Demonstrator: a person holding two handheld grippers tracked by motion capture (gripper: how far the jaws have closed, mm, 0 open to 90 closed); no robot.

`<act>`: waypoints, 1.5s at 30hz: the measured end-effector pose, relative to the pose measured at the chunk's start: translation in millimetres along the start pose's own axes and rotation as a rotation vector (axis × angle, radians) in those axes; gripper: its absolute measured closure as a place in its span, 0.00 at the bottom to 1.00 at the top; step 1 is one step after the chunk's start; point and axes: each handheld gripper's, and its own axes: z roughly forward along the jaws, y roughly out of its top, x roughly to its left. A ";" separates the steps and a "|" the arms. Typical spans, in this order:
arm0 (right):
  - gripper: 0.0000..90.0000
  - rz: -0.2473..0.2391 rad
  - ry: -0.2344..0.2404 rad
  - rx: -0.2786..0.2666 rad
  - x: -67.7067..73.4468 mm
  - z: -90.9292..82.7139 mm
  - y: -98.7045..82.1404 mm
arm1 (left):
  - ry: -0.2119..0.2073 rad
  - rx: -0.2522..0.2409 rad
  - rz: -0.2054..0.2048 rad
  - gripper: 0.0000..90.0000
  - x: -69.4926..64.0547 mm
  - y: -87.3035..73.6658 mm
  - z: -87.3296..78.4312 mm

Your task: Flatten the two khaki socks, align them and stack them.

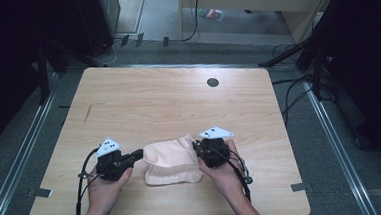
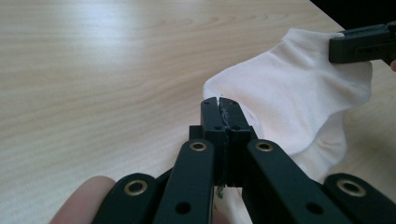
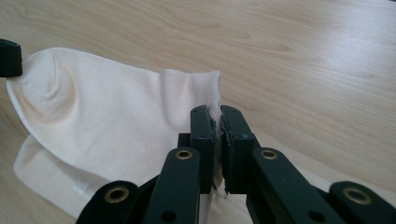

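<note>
From the high view, the white sock [image 1: 172,161] lies at the near middle of the wooden table [image 1: 178,98], well short of the round dark grommet [image 1: 212,82] near the far edge. The left gripper [image 1: 137,154] is at the sock's left end and the right gripper [image 1: 197,147] at its right end.

In the left gripper view, the left gripper [image 2: 219,103] has its jaws pressed together on the edge of the sock [image 2: 299,98]. The fabric looks barely caught, so a deeper bite would be safer.

In the right gripper view, the right gripper [image 3: 217,113] pinches the cuff of the sock [image 3: 102,116], with fabric visibly bunched between the jaws.

My guess is they're stretching or folding it, so lift both ends evenly and keep the tension gentle so the left side doesn't slip out.
</note>
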 end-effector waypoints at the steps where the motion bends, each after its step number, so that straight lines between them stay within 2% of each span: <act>1: 0.95 0.000 0.000 0.000 0.0 0.0 0.0 | 0.000 0.000 0.000 1.00 0.0 0.0 0.0; 7: 0.95 -0.010 0.013 0.010 9.2 -6.6 -13.9 | -0.010 0.027 -0.005 1.00 -2.4 -14.4 -6.6; 9: 0.95 -0.029 0.010 0.021 14.9 -6.7 -21.7 | -0.012 0.053 0.002 1.00 -2.3 -21.4 -5.6; 15: 0.95 -0.002 0.015 0.026 13.4 -3.8 -33.2 | -0.022 0.081 -0.013 1.00 -1.3 -28.9 -0.7; 19: 0.95 -0.013 0.004 0.016 14.1 -2.0 -40.5 | -0.022 0.092 -0.001 1.00 -3.4 -31.1 0.8; 23: 0.94 -0.008 0.002 0.006 12.0 1.8 -45.4 | -0.001 0.107 0.012 1.00 -2.6 -35.0 2.7; 25: 0.93 -0.006 0.011 0.011 11.3 3.4 -47.0 | -0.014 0.124 0.014 1.00 -1.1 -37.4 4.9; 26: 0.89 0.002 0.023 0.019 11.4 4.8 -48.3 | 0.002 0.123 0.024 1.00 -1.1 -40.6 6.8; 28: 0.86 -0.003 0.024 0.018 11.3 5.5 -48.8 | 0.000 0.125 0.025 1.00 -1.2 -41.6 7.6; 29: 0.83 -0.004 0.023 0.014 11.1 6.0 -49.4 | 0.014 0.120 0.033 1.00 -1.6 -42.9 8.4; 30: 0.74 0.001 0.019 0.013 9.4 7.2 -50.6 | 0.015 0.118 0.027 0.97 -1.3 -44.1 9.3; 31: 0.74 0.001 0.019 0.013 9.4 7.2 -50.6 | 0.015 0.118 0.027 0.94 -1.3 -44.1 9.3; 32: 0.66 0.014 0.025 0.017 6.0 8.6 -52.2 | 0.021 0.119 0.029 0.90 0.1 -45.4 9.4; 33: 0.66 0.014 0.025 0.017 6.0 8.6 -52.2 | 0.021 0.119 0.029 0.86 0.1 -45.4 9.4; 34: 0.59 0.022 0.024 0.016 3.7 8.8 -53.8 | 0.022 0.115 0.028 0.84 1.1 -46.2 9.3; 36: 0.58 0.027 0.033 0.013 2.7 8.2 -54.2 | 0.026 0.110 0.033 0.82 1.9 -46.7 8.5; 39: 0.54 0.043 0.053 -0.011 0.4 3.3 -54.3 | 0.024 0.092 0.024 0.73 4.2 -45.9 6.6; 40: 0.52 0.039 0.047 -0.035 -0.8 -0.5 -54.0 | 0.023 0.068 0.021 0.65 7.1 -45.5 6.0; 43: 0.47 0.031 0.033 -0.070 -3.2 -3.9 -54.8 | 0.012 0.042 0.019 0.54 10.2 -44.8 4.0; 45: 0.45 0.025 0.031 -0.082 -4.9 -4.3 -55.2 | 0.010 -0.022 0.027 0.51 13.3 -44.1 -0.6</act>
